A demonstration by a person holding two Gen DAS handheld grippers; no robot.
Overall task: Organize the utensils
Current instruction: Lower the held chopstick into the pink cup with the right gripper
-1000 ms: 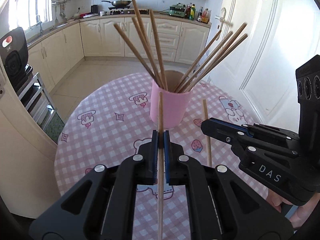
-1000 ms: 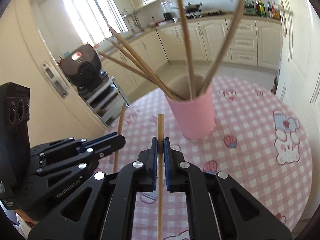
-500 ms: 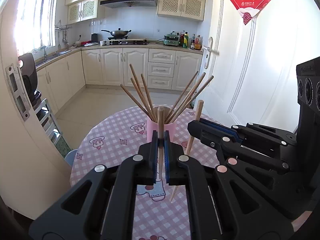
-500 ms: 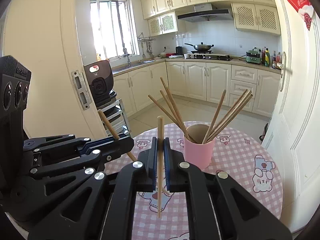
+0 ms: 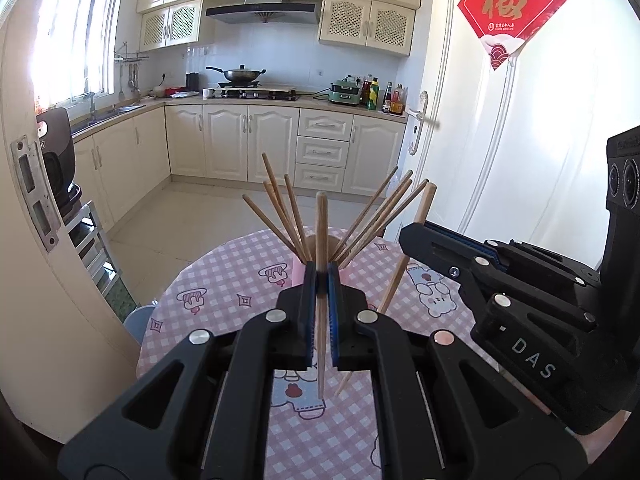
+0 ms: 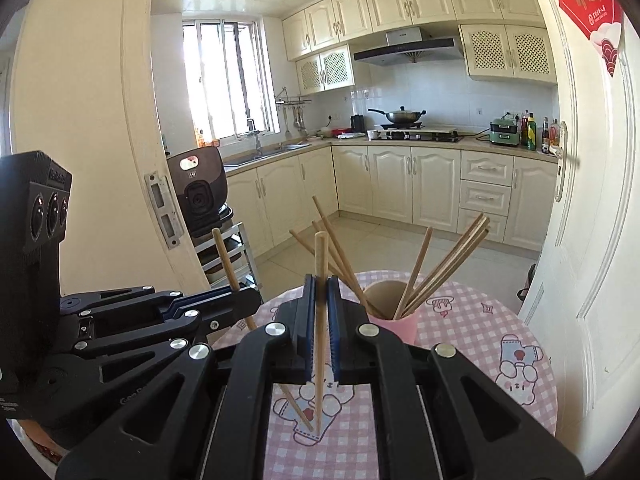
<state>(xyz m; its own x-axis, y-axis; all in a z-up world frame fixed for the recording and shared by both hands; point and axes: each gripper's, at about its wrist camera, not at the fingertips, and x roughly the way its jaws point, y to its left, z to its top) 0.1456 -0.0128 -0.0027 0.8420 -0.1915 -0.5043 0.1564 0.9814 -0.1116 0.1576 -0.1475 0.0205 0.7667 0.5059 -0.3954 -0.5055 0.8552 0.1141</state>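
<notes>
A pink cup [image 6: 396, 326] holding several wooden chopsticks [image 6: 444, 264] stands on the round pink checked table [image 6: 472, 320]. In the left wrist view the cup [image 5: 297, 272] is mostly hidden behind my left gripper [image 5: 320, 276], which is shut on one upright chopstick [image 5: 321, 220]. My right gripper [image 6: 320, 288] is shut on another upright chopstick [image 6: 321, 256]. Both grippers are held side by side above the table's near side, short of the cup. The right gripper also shows in the left wrist view [image 5: 416, 236], and the left gripper in the right wrist view [image 6: 244, 300].
A white door [image 5: 520, 140] with a red decoration [image 5: 512, 4] stands right of the table. A door frame [image 6: 152, 200] and a rack with a dark appliance [image 6: 200, 196] are on the left. Kitchen cabinets [image 5: 260, 144] and open floor lie beyond.
Both grippers have risen and pulled back from the cup, each still holding its chopstick. The cup looks smaller and farther, and more of the kitchen shows.
</notes>
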